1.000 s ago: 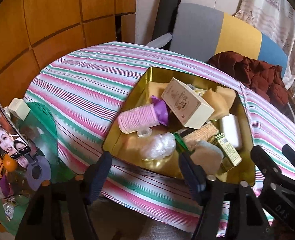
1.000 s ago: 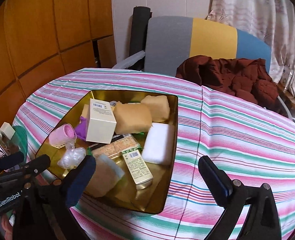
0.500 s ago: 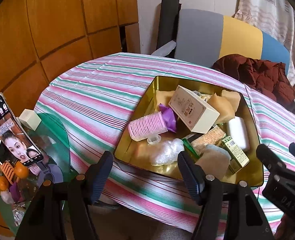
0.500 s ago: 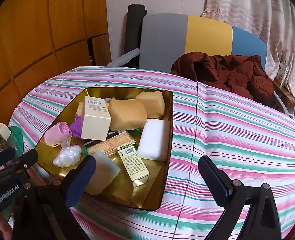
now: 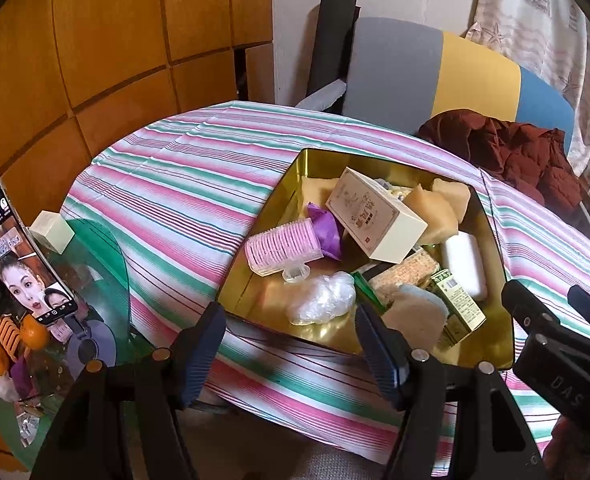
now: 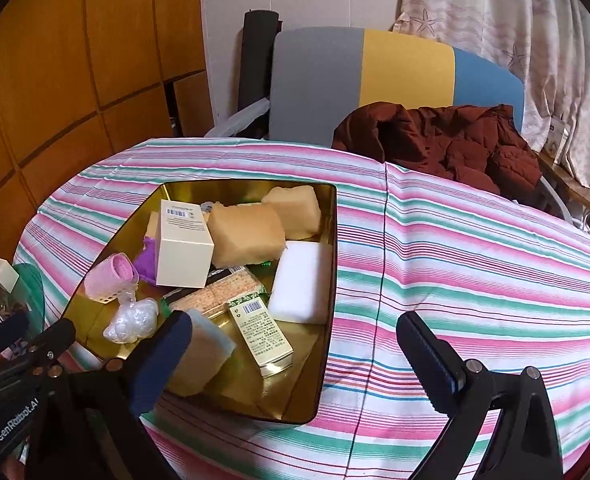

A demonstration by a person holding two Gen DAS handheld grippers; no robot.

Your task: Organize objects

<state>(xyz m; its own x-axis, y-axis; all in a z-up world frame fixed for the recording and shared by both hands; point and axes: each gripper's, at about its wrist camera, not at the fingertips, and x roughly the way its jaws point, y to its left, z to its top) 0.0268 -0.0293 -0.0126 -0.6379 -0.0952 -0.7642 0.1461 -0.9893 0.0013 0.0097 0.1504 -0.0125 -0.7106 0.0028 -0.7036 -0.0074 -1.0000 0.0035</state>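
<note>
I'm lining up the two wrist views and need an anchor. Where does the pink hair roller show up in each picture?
Left wrist: the pink hair roller lies left of centre, at the gold tin's left wall, beside purple paper.
Right wrist: the roller sits at lower left, again by the tin's left side.
Shared landmark: the cream box just right of the roller.

Striped tablecloth [image 6: 475,264] on round table – brown jacket [image 6: 447,140] heaped on grey/yellow/blue chair [image 6: 375,76] behind it. Left side: phone [image 5: 19,256] on stand, screen lit, over green glass shelf [image 5: 103,256] – small cream box [image 5: 51,232] there too
</note>
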